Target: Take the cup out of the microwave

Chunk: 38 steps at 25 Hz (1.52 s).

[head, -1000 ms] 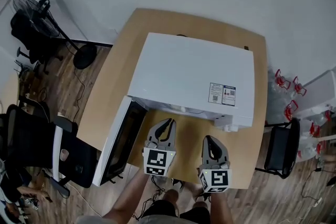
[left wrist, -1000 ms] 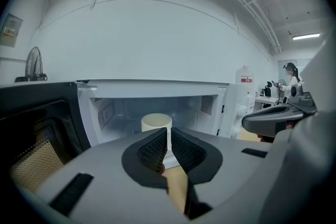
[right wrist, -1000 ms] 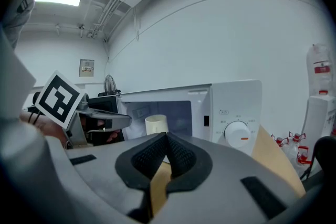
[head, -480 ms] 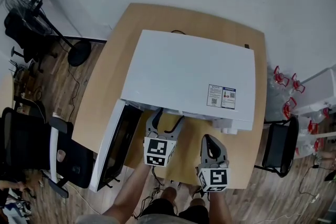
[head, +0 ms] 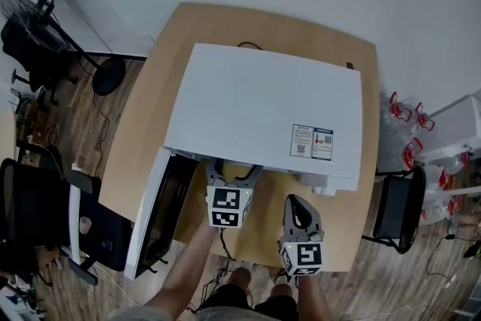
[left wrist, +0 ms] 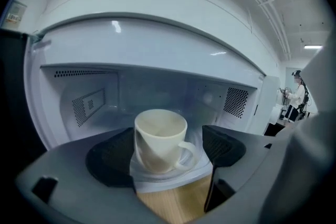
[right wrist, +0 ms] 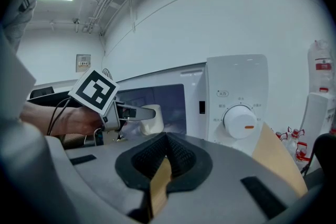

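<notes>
I see a white microwave [head: 263, 113] on a pale tan wood-grain table [head: 264, 218]. Its top label [head: 312, 141], at four o'clock, is white with red and blue print. The cup [left wrist: 157, 139] inside is cream. The dial [right wrist: 240, 121] is white with an orange dash. The right gripper [head: 298, 204] is grey, with black ribbed pads and a black-and-white square-patterned cube. At nine o'clock a black chair [head: 37, 207] stands on brown plank floor [head: 83, 131].

Head view looks steeply down from above the near edge of the tabletop [head: 161, 79]. Both gripper views look nearly level, close in. All share the microwave [head: 263, 109].
</notes>
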{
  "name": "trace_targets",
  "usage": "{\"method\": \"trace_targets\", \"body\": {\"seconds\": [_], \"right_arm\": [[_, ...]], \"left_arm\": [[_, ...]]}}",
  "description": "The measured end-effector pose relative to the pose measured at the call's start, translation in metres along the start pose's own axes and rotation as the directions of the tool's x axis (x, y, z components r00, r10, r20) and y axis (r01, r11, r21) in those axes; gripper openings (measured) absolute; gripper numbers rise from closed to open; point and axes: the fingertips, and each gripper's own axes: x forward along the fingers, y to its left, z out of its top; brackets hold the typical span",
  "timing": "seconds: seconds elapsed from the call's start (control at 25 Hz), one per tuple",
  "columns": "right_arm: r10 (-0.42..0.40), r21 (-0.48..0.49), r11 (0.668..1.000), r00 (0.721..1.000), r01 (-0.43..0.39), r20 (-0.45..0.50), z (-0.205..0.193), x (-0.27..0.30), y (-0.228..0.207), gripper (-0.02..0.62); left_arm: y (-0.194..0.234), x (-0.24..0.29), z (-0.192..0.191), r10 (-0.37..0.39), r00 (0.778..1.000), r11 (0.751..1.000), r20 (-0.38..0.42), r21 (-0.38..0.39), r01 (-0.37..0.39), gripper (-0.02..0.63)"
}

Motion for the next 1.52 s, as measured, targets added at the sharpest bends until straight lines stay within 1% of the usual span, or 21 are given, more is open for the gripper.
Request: {"method": "trace_targets", "body": {"seconds": [0.16, 0.4, 0.64, 0.84, 1.0, 1.2, 1.52], "right_arm": [[0.006, -0.003, 1.0, 1.0, -0.006, -0.002, -0.001, 0.003, -0.002, 0.017], [-0.004, 0.009, 1.0, 1.0, 0.004, -0.004, 0.0, 0.006, -0.007, 0.017], [-0.006, 0.017, 1.0, 1.0, 0.007, -0.016, -0.004, 0.008, -0.008, 0.017], [-0.007, 0.024, 1.0, 1.0, 0.008, -0.021, -0.007, 0.008, -0.008, 0.017], [-0.008, 0.026, 1.0, 1.0, 0.008, -0.022, -0.008, 0.009, -0.009, 0.017], [-0.008, 0.03, 1.0, 1.0, 0.008, -0.022, -0.009, 0.008, -0.008, 0.017], [0.007, 0.029, 1.0, 1.0, -0.006, -0.017, -0.008, 0.009, -0.001, 0.017]], "left_arm": [[0.005, 0.01, -0.001, 0.009, 1.0, 1.0, -0.017, 0.027, -0.009, 0.403], [0.005, 0.017, 0.003, 0.009, 1.0, 1.0, -0.017, 0.026, -0.008, 0.403], [0.005, 0.022, 0.002, -0.008, 1.0, 1.0, -0.025, -0.012, 0.007, 0.403], [0.005, 0.023, 0.003, -0.016, 1.0, 1.0, -0.012, -0.017, 0.016, 0.403], [0.007, 0.023, 0.003, -0.006, 1.0, 1.0, -0.01, -0.026, 0.005, 0.403], [0.005, 0.019, 0.001, -0.005, 1.0, 1.0, -0.023, 0.01, 0.005, 0.402], [0.011, 0.013, -0.003, 0.017, 0.998, 1.0, -0.055, 0.021, -0.016, 0.402]]}}
